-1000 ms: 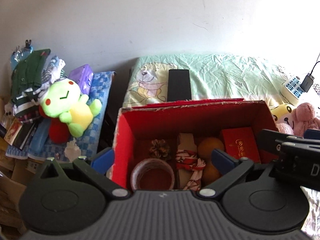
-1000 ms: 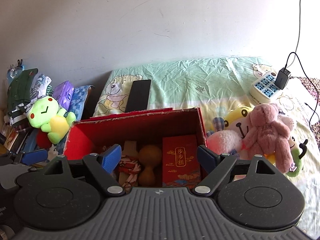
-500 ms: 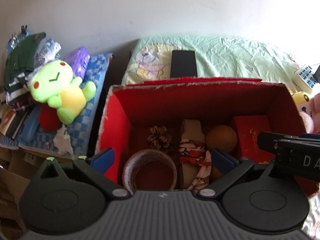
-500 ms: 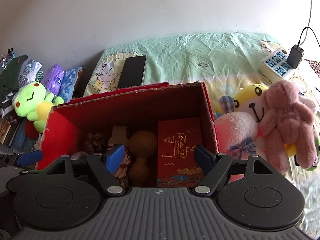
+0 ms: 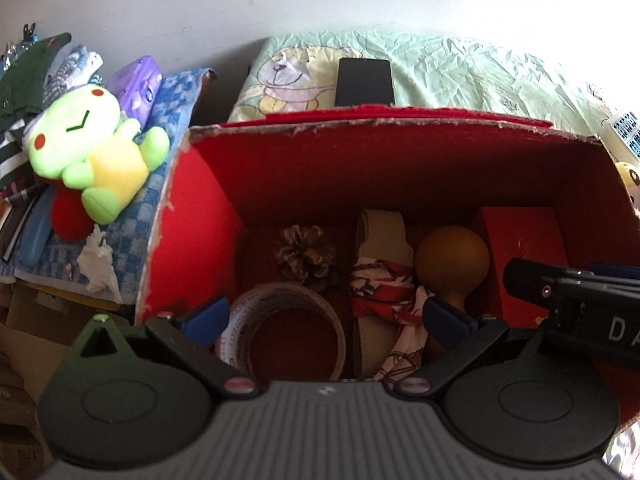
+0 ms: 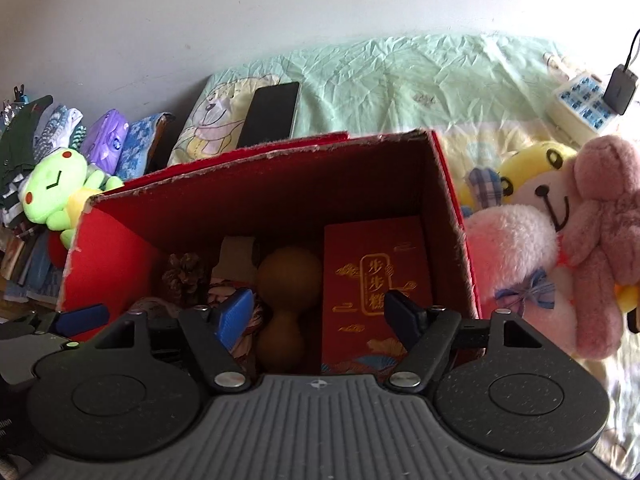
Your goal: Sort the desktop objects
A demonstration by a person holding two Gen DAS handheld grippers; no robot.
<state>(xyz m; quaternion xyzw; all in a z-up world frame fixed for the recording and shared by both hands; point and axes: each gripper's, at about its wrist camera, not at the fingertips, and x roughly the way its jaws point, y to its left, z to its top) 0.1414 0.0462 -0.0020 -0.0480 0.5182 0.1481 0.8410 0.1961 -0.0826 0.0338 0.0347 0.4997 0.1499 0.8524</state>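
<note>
An open red cardboard box holds a pinecone, a roll of clear tape, a beige sandal wrapped in a red-patterned scarf, a brown gourd and a red gift packet with gold print. My left gripper hangs open over the tape roll and the sandal, touching neither. My right gripper is above the gourd and the packet's left edge. Its jaws are closing, with the gourd's lower bulb between them and no pad pressing on it.
The box sits on a pale green sheet with a black phone behind it. Pink and yellow plush toys crowd the right side, beside a power strip. A green plush frog, folded clothes and books lie to the left.
Both grippers have sunk and tipped toward the box, so its contents look larger and nearer. The right gripper's fingers stand a little closer together than before.
</note>
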